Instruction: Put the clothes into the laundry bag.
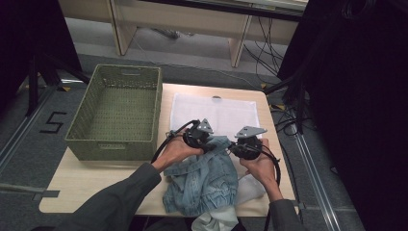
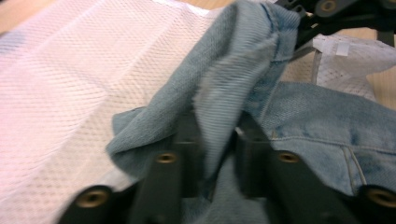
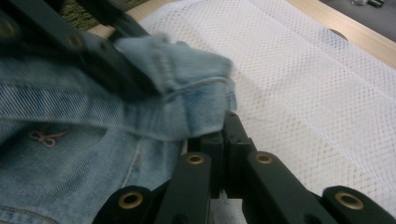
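A light-blue denim garment (image 1: 207, 183) lies crumpled at the table's front, partly on a white mesh bag (image 1: 211, 113). My left gripper (image 1: 204, 137) is at its upper edge, and in the left gripper view a raised fold of denim (image 2: 243, 60) runs down between its jaws (image 2: 217, 135), which press on it. My right gripper (image 1: 240, 147) is just to the right. Its jaws (image 3: 223, 128) stand together, pinching a hemmed corner of the denim (image 3: 196, 93). Both grippers hold the same edge a little above the mesh bag (image 3: 303, 79).
A green woven basket (image 1: 115, 144) with nothing in it stands on the left of the wooden table (image 1: 96, 178). More white mesh cloth (image 1: 250, 187) pokes out under the denim at the front right. Dark stands and cables flank the table.
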`<state>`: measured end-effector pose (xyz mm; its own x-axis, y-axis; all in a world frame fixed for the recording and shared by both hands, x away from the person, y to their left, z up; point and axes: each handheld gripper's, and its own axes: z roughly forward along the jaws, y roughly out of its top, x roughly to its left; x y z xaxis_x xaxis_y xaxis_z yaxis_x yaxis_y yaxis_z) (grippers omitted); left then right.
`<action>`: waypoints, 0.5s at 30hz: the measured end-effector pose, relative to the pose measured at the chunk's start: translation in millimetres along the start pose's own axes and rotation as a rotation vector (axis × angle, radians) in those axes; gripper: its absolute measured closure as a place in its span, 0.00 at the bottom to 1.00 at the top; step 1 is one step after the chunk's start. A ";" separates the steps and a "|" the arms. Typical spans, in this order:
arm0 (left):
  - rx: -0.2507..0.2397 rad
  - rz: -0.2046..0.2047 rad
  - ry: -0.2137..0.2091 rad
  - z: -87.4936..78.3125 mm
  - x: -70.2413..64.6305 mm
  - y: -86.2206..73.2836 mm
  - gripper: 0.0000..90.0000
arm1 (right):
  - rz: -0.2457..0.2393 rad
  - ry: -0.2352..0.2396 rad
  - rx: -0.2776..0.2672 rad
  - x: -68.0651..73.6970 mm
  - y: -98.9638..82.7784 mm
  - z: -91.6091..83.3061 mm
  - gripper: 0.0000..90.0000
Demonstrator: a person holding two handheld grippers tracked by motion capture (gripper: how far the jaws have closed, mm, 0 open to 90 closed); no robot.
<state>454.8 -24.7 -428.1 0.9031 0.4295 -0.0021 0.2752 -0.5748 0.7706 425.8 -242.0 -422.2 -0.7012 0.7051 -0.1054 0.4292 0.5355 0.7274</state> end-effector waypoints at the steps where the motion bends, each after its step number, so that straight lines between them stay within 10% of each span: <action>1: -0.013 -0.011 -0.002 -4.8 -3.9 -1.1 0.89 | 0.000 -0.001 -0.001 -0.7 -0.5 -0.2 1.00; 7: -0.015 0.021 -0.128 -28.3 -39.9 -7.1 0.92 | 0.021 0.000 -0.005 -0.6 0.6 -4.2 1.00; 15: 0.082 0.051 -0.246 16.9 -71.6 -18.6 0.91 | 0.011 -0.010 -0.041 -2.7 4.8 -8.0 1.00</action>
<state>390.6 -56.5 -453.0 0.9666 0.2221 -0.1277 0.2445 -0.6502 0.7193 425.2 -245.0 -413.1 -0.6910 0.7153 -0.1038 0.4130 0.5086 0.7555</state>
